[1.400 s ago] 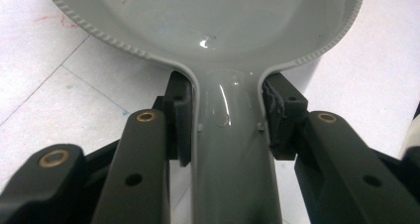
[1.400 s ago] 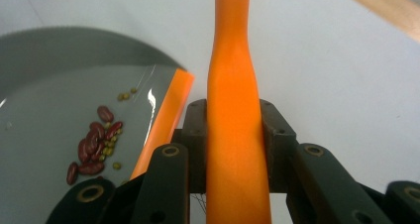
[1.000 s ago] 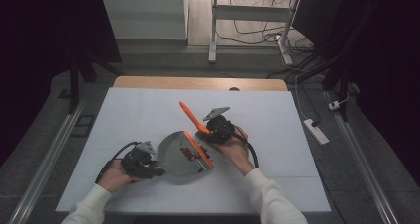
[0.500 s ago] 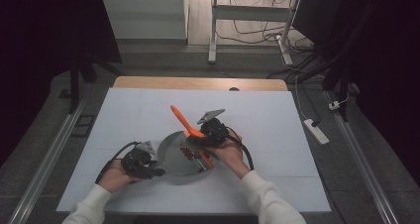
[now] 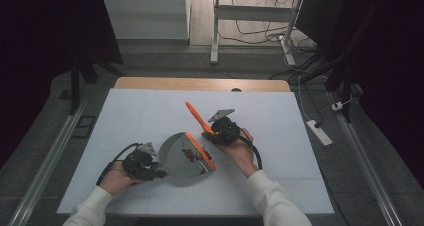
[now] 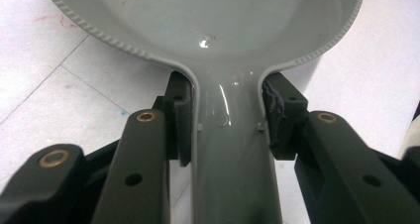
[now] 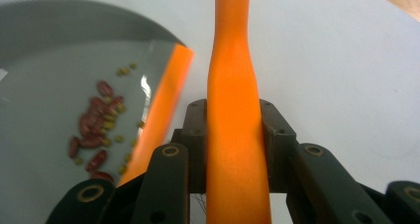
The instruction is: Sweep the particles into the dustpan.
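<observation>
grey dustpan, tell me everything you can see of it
The grey dustpan looks like glossy plastic: a rounded, shallow pan with a ribbed rim and a short flat handle. It lies on the white table near the front edge. The left gripper is shut on its handle, fingers pressing both sides. Small red and yellowish-green beans lie scattered inside. The orange brush's edge rests at its open side.

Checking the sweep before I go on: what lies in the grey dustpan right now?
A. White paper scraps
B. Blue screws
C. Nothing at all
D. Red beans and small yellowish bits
D: the right gripper view shows red beans and small yellowish bits lying in the grey dustpan, beside the orange brush.
</observation>
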